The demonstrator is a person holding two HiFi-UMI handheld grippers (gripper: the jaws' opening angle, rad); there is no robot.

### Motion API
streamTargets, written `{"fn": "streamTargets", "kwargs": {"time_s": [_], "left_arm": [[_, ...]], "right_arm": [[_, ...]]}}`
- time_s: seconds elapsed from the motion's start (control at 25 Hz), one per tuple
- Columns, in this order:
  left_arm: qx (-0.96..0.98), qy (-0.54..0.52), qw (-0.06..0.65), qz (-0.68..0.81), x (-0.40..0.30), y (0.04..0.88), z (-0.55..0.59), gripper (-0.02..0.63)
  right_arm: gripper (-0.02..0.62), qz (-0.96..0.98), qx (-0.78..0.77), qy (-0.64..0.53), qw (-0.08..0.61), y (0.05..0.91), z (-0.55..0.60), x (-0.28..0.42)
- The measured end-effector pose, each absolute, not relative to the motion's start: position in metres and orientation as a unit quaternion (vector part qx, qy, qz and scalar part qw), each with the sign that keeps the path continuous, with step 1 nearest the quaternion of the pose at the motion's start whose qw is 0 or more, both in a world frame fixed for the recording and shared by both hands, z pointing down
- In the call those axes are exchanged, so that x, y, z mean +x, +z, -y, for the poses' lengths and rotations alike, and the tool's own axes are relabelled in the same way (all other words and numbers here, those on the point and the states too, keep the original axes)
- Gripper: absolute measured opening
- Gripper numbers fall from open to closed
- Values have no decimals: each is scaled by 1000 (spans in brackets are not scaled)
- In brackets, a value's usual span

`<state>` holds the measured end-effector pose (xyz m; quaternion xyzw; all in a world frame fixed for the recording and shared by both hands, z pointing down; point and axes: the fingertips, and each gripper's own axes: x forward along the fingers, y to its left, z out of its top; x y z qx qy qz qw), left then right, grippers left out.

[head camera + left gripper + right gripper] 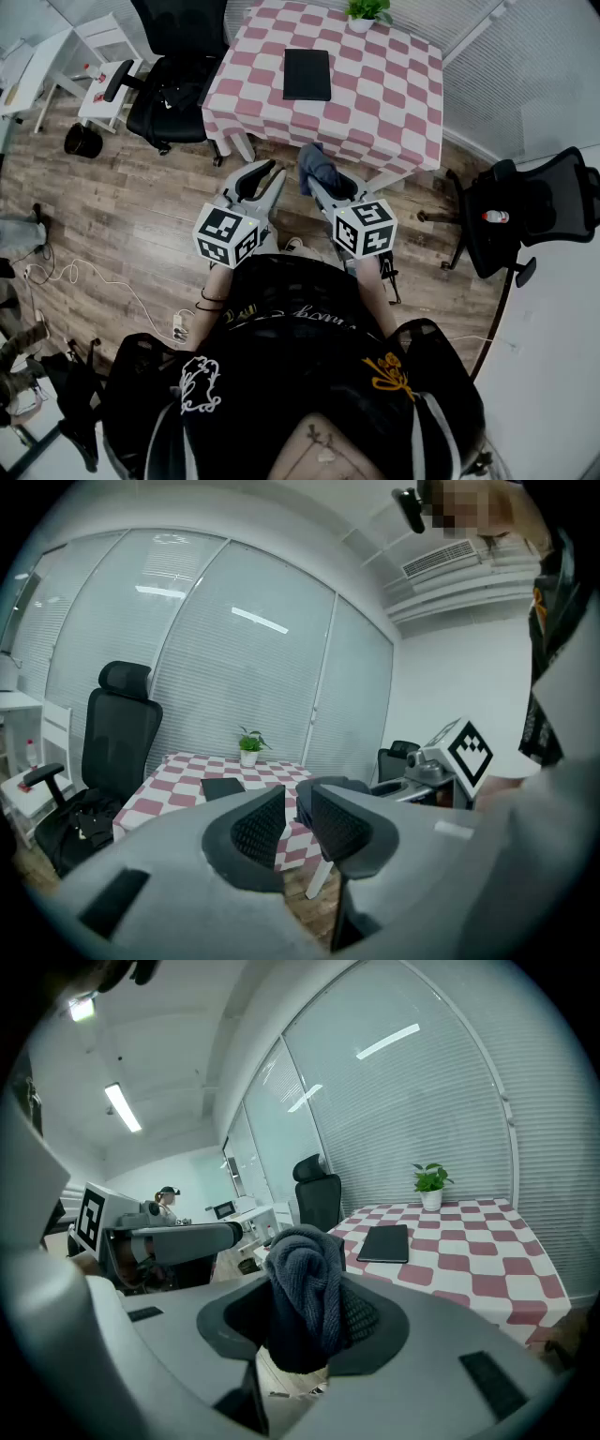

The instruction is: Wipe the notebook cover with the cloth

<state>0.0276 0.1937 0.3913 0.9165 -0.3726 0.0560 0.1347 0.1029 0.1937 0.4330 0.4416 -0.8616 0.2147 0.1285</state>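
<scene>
The black notebook (307,74) lies flat on a pink-and-white checked table (375,108); it also shows in the left gripper view (222,787) and the right gripper view (384,1242). My right gripper (321,186) is shut on a bunched blue-grey cloth (316,166), which fills its jaws (305,1283). It hangs in the air short of the table's near edge. My left gripper (262,176) is level with it on the left, also short of the table. Its jaws (297,822) stand a narrow gap apart with nothing between them.
A small potted plant (366,13) stands at the table's far edge. One black office chair (173,84) is left of the table and another (534,202) is at the right. Cables (84,277) trail over the wooden floor at the left.
</scene>
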Motion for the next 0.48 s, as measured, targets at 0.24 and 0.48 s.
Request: {"fn": "streamTargets", "kwargs": {"time_s": [0.24, 0.48], "left_arm": [[916, 57, 134, 374, 28, 392, -194, 81], [917, 57, 134, 370, 33, 392, -198, 81]], "right_arm": [[133, 862, 442, 213, 130, 434, -196, 105], [133, 862, 445, 213, 115, 432, -197, 109]]}}
